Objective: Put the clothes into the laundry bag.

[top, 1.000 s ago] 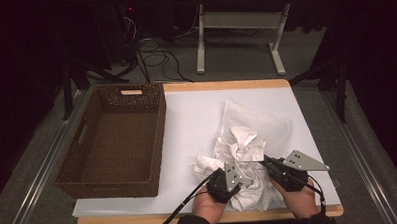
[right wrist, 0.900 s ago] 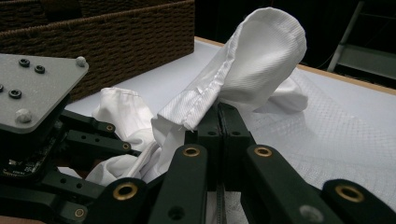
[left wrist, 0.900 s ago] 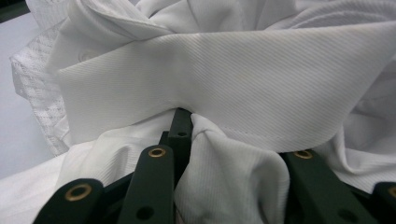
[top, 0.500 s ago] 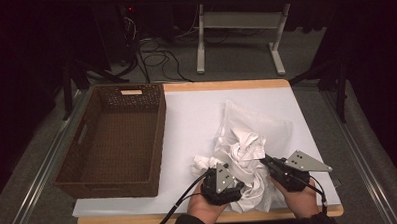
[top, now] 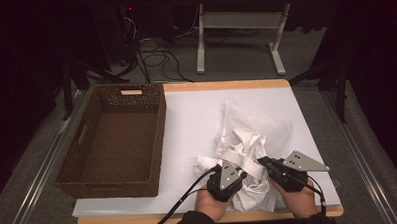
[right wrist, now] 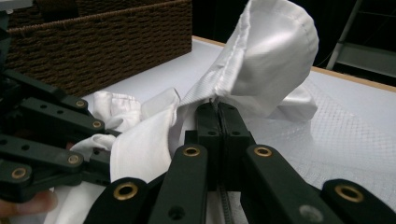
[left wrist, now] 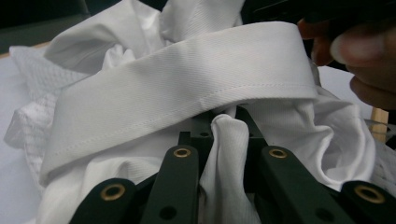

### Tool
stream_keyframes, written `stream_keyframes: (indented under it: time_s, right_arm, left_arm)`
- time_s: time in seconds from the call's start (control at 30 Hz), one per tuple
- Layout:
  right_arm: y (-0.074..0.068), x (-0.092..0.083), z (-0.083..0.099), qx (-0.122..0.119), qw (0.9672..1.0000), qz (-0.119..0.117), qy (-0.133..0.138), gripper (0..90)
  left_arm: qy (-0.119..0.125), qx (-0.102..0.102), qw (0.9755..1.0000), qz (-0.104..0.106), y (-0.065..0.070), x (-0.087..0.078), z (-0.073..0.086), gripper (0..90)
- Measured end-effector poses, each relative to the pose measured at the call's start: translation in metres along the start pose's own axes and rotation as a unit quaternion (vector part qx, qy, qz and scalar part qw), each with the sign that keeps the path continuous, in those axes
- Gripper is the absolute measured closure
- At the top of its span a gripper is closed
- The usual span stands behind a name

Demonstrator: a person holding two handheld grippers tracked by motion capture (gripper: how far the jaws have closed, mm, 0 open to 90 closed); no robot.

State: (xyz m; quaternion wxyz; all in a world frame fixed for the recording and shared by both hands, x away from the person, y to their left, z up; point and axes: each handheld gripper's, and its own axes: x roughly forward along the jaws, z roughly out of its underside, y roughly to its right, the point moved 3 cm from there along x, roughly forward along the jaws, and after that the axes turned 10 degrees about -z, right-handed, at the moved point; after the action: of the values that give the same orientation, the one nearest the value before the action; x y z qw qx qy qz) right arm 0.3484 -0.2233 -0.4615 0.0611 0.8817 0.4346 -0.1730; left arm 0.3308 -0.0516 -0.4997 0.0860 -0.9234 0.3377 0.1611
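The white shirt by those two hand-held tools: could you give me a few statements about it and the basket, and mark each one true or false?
1. The white shirt lies crumpled on the table, outside the wicker basket. True.
2. The basket has clothes in it. False: it is empty.
3. The right gripper has its fingers closed on a fold of the shirt. True.
4. The left gripper hangs above the basket. False: it is at the shirt, with cloth between its fingers, which have just been closing.
5. The basket stands to the right of the shirt in the high view. False: it stands to the left.
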Motion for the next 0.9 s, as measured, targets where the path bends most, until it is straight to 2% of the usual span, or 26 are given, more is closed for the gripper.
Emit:
stream_keyframes:
  time_s: [0.07, 0.13, 0.23, 0.33, 0.43, 0.53, 0.57, 0.67, 0.8, 0.9]
  right_arm:
    - [0.0, -0.001, 0.0, -0.001, 1.0, -0.002, 0.003, 90.0]
    - [0.001, -0.001, 0.0, 0.0, 1.0, 0.0, 0.004, 90.0]
    - [0.002, -0.002, 0.0, 0.004, 1.0, -0.002, 0.005, 90.0]
    - [0.0, -0.001, 0.0, 0.006, 0.9999, -0.006, 0.006, 90.0]
    - [-0.002, 0.002, 0.0, 0.005, 0.9999, -0.011, 0.005, 90.0]
    - [-0.005, 0.005, 0.0, 0.003, 0.9999, -0.013, 0.004, 90.0]
    - [-0.006, 0.006, 0.001, 0.006, 0.9999, -0.013, 0.003, 90.0]
    - [-0.006, 0.009, 0.001, 0.003, 0.9999, -0.013, -0.001, 90.0]
    - [-0.006, 0.006, 0.001, 0.008, 0.9999, -0.015, 0.002, 90.0]
    - [-0.005, 0.005, 0.002, 0.011, 0.9998, -0.014, 0.003, 90.0]
  left_arm:
    - [0.006, 0.019, 0.9998, -0.001, 0.006, -0.001, -0.002, 82.9]
    - [0.011, 0.028, 0.9995, -0.007, 0.008, -0.003, -0.004, 83.5]
    - [0.019, 0.018, 0.9996, -0.009, 0.004, -0.008, -0.007, 84.2]
    - [0.022, 0.019, 0.9992, -0.028, -0.006, -0.013, -0.011, 84.4]
    - [0.035, 0.008, 0.9985, -0.043, -0.019, -0.02, -0.016, 84.5]
    - [0.044, 0.015, 0.9978, -0.046, -0.019, -0.025, -0.019, 84.6]
    - [0.044, 0.026, 0.9977, -0.045, -0.015, -0.024, -0.018, 84.6]
    - [0.03, 0.066, 0.9966, -0.039, 0.0, -0.015, -0.013, 84.6]
    - [0.008, 0.069, 0.997, -0.034, 0.006, 0.003, -0.007, 84.5]
    - [-0.015, 0.078, 0.9962, -0.037, 0.007, 0.016, -0.004, 84.5]
